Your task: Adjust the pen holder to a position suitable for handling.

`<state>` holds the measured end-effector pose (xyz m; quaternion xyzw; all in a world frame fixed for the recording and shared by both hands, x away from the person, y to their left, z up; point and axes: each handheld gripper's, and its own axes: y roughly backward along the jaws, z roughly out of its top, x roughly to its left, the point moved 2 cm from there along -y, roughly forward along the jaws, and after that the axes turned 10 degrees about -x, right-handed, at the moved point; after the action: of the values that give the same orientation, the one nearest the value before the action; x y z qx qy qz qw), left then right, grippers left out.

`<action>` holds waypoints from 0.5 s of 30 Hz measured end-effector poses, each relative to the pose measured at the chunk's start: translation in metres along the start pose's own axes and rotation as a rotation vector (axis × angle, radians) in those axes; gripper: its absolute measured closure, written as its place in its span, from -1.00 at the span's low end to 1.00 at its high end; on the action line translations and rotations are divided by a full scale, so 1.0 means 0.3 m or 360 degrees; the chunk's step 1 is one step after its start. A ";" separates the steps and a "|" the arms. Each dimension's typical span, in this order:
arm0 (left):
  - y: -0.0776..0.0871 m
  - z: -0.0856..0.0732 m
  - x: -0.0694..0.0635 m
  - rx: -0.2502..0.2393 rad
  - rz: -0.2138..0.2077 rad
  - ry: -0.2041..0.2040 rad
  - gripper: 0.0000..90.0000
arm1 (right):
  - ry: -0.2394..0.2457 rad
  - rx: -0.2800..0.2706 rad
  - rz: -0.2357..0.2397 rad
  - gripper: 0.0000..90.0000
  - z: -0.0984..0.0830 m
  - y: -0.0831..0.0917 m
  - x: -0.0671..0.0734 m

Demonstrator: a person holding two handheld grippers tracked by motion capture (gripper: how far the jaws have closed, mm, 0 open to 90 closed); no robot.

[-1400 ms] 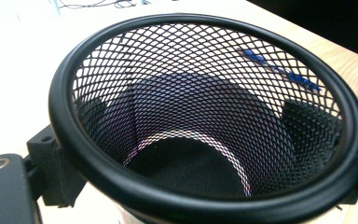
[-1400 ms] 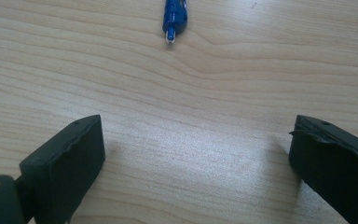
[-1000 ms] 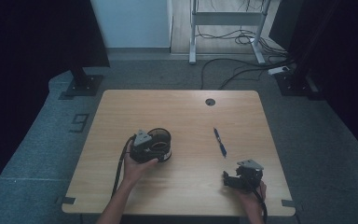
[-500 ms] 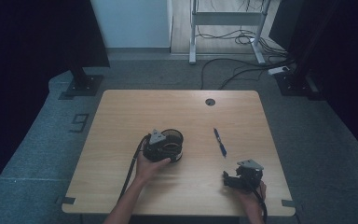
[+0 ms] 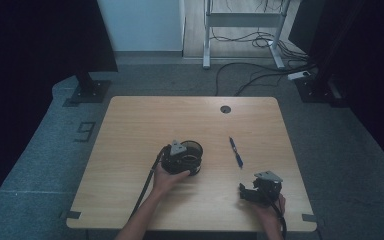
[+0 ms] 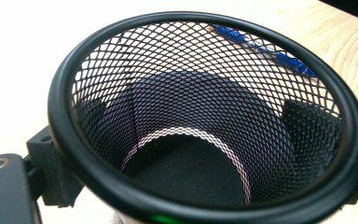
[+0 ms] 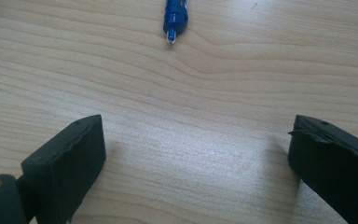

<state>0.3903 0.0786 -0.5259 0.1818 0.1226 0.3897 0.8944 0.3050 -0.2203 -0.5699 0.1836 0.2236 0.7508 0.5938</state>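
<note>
Mesh cup (image 6: pixel 205 126) sits clamped in left hand-held gripper (image 5: pixel 182 159) near pen (image 5: pixel 236 152).

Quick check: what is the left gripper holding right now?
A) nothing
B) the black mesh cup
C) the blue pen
B: the left gripper clamps the black mesh cup by its sides, while the blue pen lies apart on the table.

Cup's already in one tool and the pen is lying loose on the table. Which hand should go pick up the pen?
Right. The right tool stands open, and the blue pen lies just ahead of it on the table. The left tool is shut on the mesh cup.
</note>
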 end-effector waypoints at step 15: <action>0.033 -0.008 -0.011 -0.0025 -0.0021 0.0039 -1.00 | 0.0000 -0.0001 0.0001 -0.92 0.000 0.000 0.000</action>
<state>0.3808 0.0831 -0.5237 0.1691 0.1318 0.3869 0.8968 0.3049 -0.2203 -0.5698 0.1835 0.2235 0.7511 0.5935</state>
